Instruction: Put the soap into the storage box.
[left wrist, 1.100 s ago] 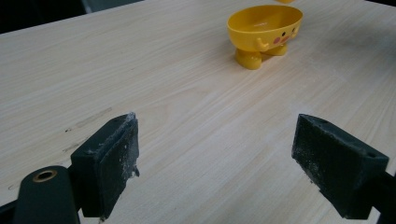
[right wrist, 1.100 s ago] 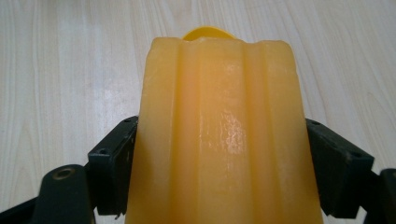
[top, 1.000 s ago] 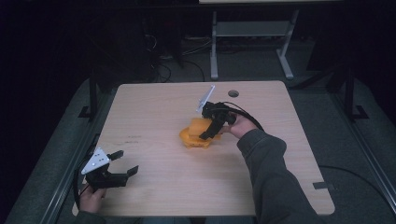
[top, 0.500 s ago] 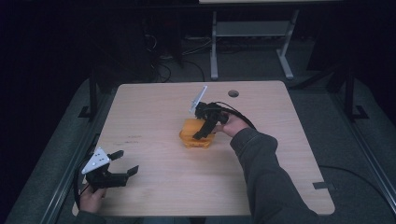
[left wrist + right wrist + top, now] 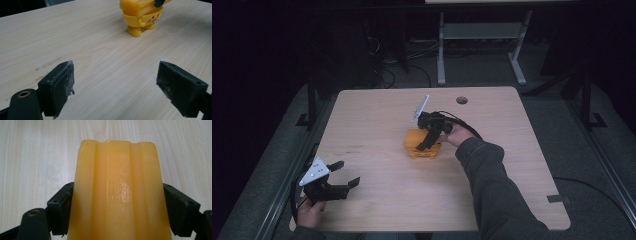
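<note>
Right tongs (image 5: 428,142) are clamped on the ribbed upper part of a yellow toy figure (image 5: 422,144) standing mid-table; left tongs (image 5: 343,176) gape wide and idle at the near left corner; the toy looks like hard, glossy plastic, light but slippery, so its flat ribbed sides seem the safest hold; the pale wood table (image 5: 512,150) is smooth; the room beyond is dark, with a metal stand (image 5: 477,35) and cables.

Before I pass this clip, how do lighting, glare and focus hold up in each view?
High view: the surroundings are very dark and only the table is lit, so the yellow toy reads small and soft. Left gripper view: evenly lit, with the toy's cheeks crisp and a soft shadow beside it. Right gripper view: the toy's yellow part between the jaws shows a glare streak, and its edges look slightly soft.
</note>
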Demonstrator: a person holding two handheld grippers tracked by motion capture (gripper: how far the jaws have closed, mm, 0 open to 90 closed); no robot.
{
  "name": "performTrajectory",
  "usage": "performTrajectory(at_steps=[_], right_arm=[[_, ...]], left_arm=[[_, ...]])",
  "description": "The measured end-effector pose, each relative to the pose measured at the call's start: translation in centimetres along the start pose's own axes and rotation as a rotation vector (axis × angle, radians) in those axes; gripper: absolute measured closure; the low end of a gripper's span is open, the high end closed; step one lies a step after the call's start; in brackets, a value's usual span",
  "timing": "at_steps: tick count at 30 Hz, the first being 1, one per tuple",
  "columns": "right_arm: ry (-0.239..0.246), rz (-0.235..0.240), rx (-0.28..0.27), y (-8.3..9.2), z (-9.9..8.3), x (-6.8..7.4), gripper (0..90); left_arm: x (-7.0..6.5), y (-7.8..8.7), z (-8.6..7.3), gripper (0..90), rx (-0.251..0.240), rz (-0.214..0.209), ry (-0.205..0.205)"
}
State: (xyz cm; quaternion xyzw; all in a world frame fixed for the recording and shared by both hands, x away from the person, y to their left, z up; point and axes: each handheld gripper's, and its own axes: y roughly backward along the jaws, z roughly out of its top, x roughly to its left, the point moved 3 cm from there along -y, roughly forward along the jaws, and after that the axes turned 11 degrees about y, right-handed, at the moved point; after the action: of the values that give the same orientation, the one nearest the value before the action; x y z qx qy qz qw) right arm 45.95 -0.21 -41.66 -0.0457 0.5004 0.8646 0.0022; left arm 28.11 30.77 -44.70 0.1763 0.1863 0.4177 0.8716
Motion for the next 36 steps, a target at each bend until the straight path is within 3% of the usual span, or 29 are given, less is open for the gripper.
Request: performTrajectory(at_steps=[8,36], right_arm=[[0.012,0.01,0.015,-0.4,-0.31,-0.02,20.3],[-0.04,0.001,0.014,-0.26,-0.34,0.22,19.0]], left_arm=[[-0.03,-0.03,0.01,14.3,0.0,0.0,-0.001],[-0.07,-0.04,0.02,14.3,-0.002,-0.001,0.0]])
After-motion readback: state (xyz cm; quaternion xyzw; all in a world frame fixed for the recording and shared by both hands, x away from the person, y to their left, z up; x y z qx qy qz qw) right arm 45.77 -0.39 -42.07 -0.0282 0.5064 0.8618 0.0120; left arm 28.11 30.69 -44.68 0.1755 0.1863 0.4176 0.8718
